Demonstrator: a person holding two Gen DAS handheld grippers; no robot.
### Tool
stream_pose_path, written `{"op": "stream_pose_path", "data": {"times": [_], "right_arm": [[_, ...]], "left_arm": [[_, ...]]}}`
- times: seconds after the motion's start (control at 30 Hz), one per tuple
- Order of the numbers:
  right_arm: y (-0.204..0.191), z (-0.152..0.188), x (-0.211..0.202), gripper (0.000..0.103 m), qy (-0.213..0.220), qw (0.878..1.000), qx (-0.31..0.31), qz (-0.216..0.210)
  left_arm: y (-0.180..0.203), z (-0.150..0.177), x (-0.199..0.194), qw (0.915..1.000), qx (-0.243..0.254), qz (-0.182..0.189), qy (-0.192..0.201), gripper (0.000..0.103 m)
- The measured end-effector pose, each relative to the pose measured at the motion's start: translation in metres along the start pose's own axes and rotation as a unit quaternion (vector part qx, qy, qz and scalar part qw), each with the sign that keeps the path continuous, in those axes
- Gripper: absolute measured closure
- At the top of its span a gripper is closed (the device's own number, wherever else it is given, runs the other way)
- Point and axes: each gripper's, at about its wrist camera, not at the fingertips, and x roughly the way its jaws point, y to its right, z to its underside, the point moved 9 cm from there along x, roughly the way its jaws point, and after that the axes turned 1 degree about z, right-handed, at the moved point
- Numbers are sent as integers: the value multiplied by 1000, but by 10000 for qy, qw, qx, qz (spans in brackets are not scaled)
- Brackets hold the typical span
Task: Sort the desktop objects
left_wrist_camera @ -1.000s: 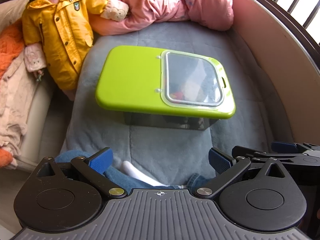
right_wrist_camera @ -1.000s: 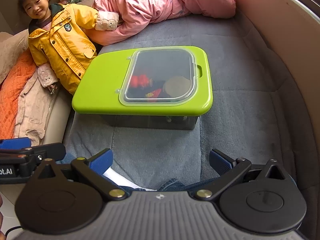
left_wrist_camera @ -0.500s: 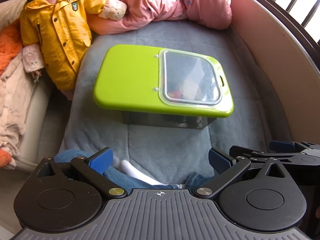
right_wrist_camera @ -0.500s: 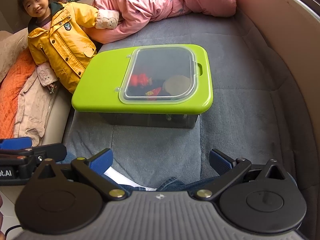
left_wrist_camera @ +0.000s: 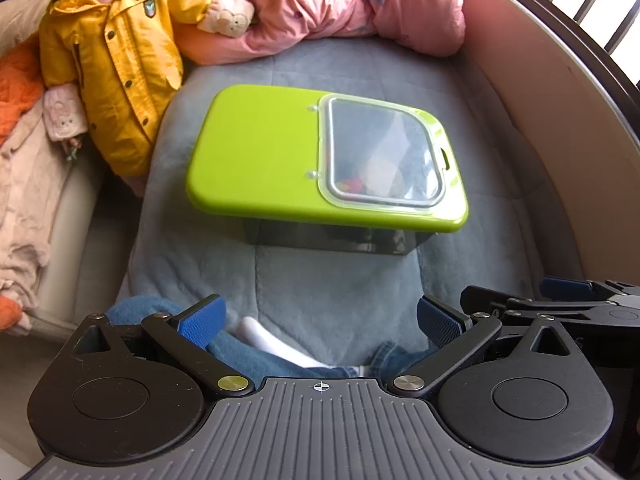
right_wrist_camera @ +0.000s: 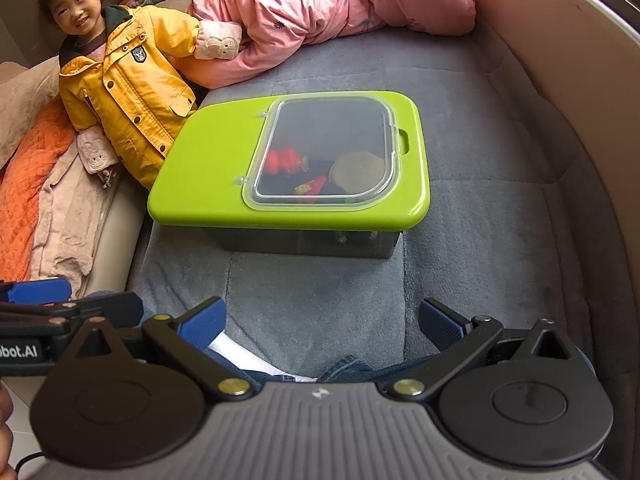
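Right wrist view shows a lime-lidded storage box (right_wrist_camera: 216, 168), clear hatch (right_wrist_camera: 326, 152) closed; both grippers' jaws spread, empty.

Only readable text is "bot.AI" in white on the black body of the left gripper (right_wrist_camera: 60, 312) at the frame's left edge (start cut off); jacket badge (right_wrist_camera: 138, 54) too small to read.

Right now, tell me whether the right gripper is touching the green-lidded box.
Apart. In the right wrist view, the right gripper is open, with bare grey blanket between its fingertips and the green-lidded box.
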Motion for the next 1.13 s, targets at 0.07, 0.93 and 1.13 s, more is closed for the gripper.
{"op": "stream_pose_path", "data": {"times": [0.07,0.93,1.13], "right_arm": [[0,-1,-1,0,9,10000,25,0],[-1,-2,0,0,-29,10000,33,-32],[0,-2,1,0,-29,10000,50,-38]], "left_arm": [[0,0,0,10000,4,-4,4,0],[0,1,0,10000,-5,-70,62,0],[5,-1,-5,9993,187,-123,292,0]]}}
